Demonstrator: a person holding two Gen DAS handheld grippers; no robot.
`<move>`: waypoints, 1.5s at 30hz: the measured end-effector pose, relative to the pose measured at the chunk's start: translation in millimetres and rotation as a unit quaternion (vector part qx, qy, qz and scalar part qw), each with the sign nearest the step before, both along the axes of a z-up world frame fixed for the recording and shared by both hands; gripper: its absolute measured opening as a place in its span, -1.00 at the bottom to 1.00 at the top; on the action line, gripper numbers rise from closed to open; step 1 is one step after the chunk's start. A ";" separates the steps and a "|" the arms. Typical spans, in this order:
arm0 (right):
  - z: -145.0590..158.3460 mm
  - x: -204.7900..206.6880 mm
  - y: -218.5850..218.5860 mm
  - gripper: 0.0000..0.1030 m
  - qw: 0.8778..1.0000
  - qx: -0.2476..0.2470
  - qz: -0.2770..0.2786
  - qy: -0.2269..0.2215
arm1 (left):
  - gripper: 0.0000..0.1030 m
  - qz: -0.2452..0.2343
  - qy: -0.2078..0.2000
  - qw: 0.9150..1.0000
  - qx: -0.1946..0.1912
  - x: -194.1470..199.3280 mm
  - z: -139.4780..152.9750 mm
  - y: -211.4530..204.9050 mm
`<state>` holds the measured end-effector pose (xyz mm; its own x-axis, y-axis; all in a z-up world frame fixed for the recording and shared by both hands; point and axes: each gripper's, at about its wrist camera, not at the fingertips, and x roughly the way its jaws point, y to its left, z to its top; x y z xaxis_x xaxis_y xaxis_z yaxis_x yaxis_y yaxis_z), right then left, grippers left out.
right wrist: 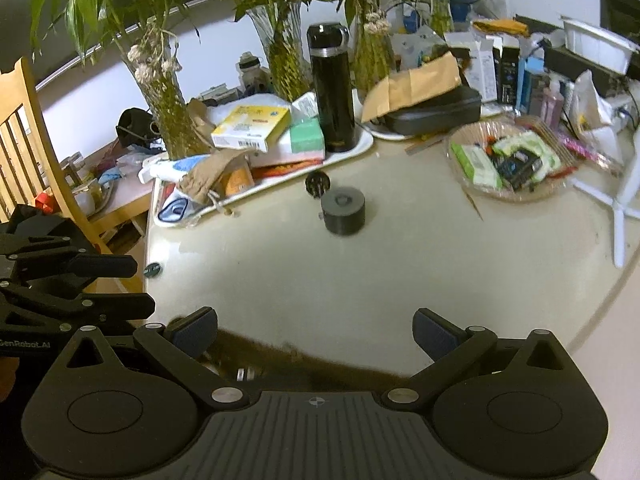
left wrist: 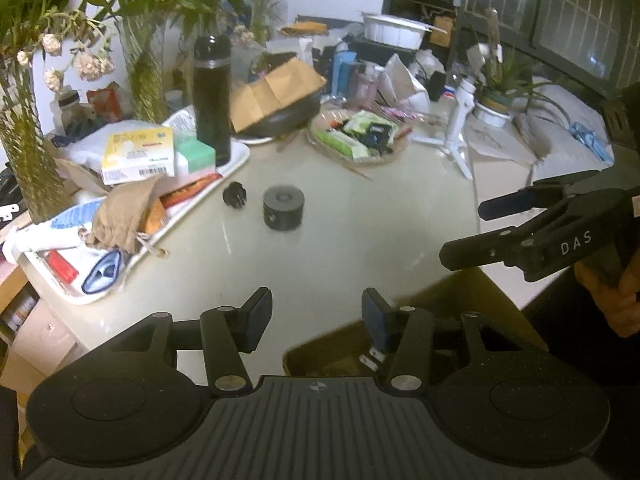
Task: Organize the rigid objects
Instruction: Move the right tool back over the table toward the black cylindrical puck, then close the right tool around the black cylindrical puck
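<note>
The black cylinder (left wrist: 283,208) sits well beyond both grippers' released, empty fingers (left wrist: 256,316).

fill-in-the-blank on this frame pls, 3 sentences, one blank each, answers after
1. The black flask stands upright on the white ____.
2. The small black knob lies on the table beside the dark grey ____.
3. Both the left gripper and the right gripper have their jaws ____, with nothing between them.

Answers: tray; cylinder; open
</note>
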<state>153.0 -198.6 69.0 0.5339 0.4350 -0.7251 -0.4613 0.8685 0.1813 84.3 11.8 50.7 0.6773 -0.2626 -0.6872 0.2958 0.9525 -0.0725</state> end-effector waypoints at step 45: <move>-57.8 128.0 72.3 0.69 0.998 -0.047 0.052 -0.001 | -0.05 0.040 0.003 0.999 -0.004 42.3 -43.7 23.6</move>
<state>281.0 -126.4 11.2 0.4906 0.4184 -0.7644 -0.5500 0.8291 0.1007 126.6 35.3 7.0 0.6928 -0.2132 -0.6889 0.2182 0.9725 -0.0816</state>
